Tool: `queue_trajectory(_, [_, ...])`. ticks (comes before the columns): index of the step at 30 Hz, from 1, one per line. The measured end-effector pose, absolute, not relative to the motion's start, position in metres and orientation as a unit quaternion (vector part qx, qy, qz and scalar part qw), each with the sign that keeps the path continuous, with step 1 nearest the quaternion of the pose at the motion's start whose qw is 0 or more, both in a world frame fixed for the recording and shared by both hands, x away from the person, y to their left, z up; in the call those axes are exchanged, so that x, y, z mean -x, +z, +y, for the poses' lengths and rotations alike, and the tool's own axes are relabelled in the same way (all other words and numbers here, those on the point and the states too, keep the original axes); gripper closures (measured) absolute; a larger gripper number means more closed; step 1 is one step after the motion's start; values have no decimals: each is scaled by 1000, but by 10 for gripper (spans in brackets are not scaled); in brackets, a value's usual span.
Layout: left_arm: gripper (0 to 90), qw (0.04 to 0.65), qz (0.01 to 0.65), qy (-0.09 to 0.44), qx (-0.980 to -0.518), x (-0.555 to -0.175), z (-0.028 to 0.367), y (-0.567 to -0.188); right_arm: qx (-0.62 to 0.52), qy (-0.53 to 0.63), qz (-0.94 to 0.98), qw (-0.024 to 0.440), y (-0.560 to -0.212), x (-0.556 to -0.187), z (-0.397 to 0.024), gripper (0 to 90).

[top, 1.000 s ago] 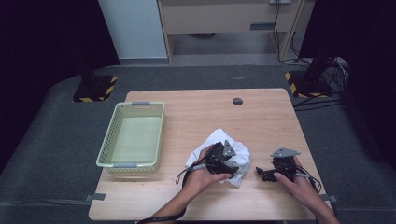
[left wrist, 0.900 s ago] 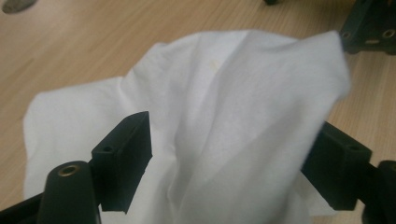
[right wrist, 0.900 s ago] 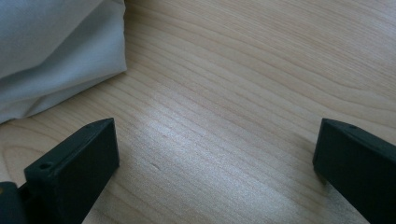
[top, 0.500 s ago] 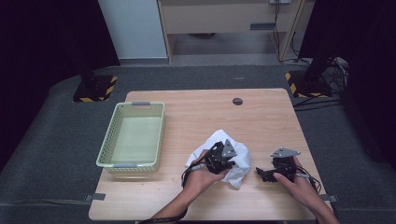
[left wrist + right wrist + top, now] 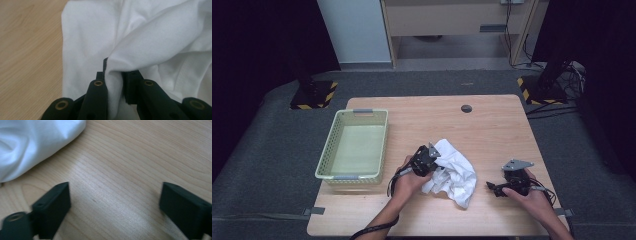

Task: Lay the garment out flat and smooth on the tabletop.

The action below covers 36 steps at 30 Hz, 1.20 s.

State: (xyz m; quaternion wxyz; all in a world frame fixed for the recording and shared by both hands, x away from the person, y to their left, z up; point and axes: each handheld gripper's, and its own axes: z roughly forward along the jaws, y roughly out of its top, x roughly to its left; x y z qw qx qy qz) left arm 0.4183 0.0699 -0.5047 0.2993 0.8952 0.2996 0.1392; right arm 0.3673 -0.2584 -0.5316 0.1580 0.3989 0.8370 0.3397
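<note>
Since the earlier frame, the left claw has clamped a fold of the white cloth, lower centre of the desk. The right claw, lower right, gapes, narrowing slightly over bare wood.

The left gripper now clamps a fold of the white cloth, its jaws closed since the earliest picture. It sits slightly farther left on the table than before, and the cloth bunches differently. The right gripper jaws have just been closing slightly, with nothing between them.
</note>
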Motion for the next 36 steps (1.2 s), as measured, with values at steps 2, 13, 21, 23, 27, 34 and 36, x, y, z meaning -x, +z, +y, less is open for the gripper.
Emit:
queue_trajectory(2, [824,302,303,131,-894,-420,72,-505,-386,342,842,158,-526,-364,-257,217])
queue_trajectory(13, [825,301,301,129,-896,-418,71,-508,-292,369,876,103,-502,-335,-224,394])
queue_trajectory(21, [826,303,299,119,-897,-414,69,-508,-243,354,898,92,-508,-328,-208,398])
queue_trajectory(23, [826,304,298,113,-898,-412,67,-507,-237,358,898,97,-508,-328,-207,386])
queue_trajectory(27, [826,308,293,106,-899,-409,63,-508,-221,363,900,100,-510,-327,-203,436])
queue_trajectory(34, [818,323,292,82,-896,-399,59,-509,-191,366,905,101,-507,-328,-193,791])
queue_trajectory(36, [798,323,287,90,-897,-396,59,-508,-194,371,903,101,-505,-330,-193,834])
